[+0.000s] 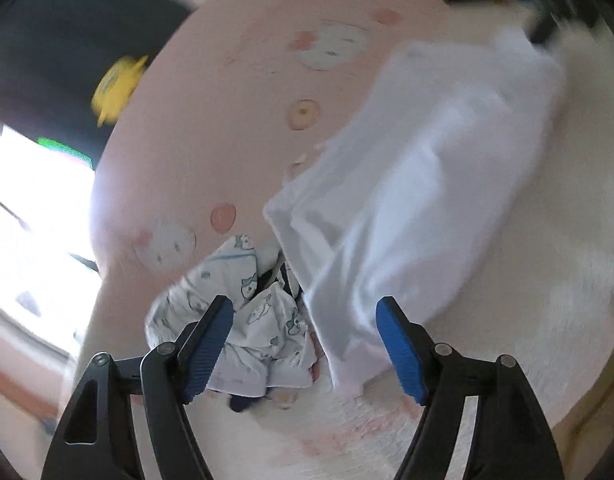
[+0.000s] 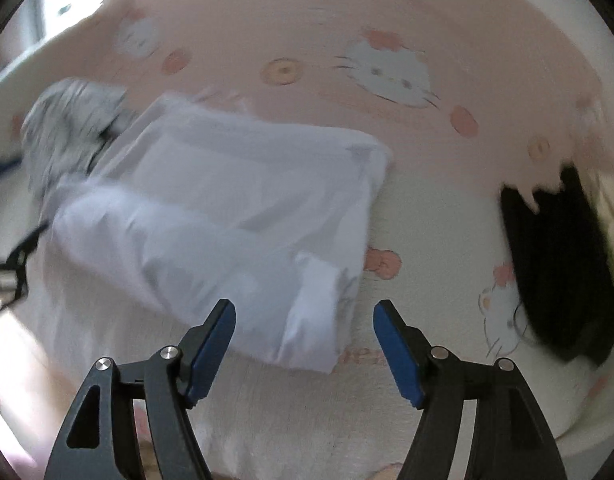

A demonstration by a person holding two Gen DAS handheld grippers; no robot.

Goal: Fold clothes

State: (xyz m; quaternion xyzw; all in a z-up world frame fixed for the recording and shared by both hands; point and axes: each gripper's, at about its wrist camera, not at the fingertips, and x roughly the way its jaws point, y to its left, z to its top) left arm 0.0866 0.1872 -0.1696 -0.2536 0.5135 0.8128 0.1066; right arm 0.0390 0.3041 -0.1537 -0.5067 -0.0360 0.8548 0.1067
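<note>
A folded white garment (image 1: 423,184) lies on the pink cartoon-print bed sheet (image 1: 211,92). In the left wrist view it runs from the upper right down to a spot between my fingers. My left gripper (image 1: 305,312) hovers above its near end, jaws open and holding nothing. A crumpled white printed garment (image 1: 251,320) lies just below the left finger. In the right wrist view the same white garment (image 2: 227,220) lies left of centre. My right gripper (image 2: 305,312) stands open over its near right corner, with no cloth pinched between the blue pads (image 2: 395,344).
A dark garment (image 2: 555,272) lies at the right edge of the sheet (image 2: 447,200). The printed crumpled pile (image 2: 67,128) sits beyond the white garment's far left end. A yellow toy (image 1: 117,86) rests off the bed against a dark background; a bright window glares at left.
</note>
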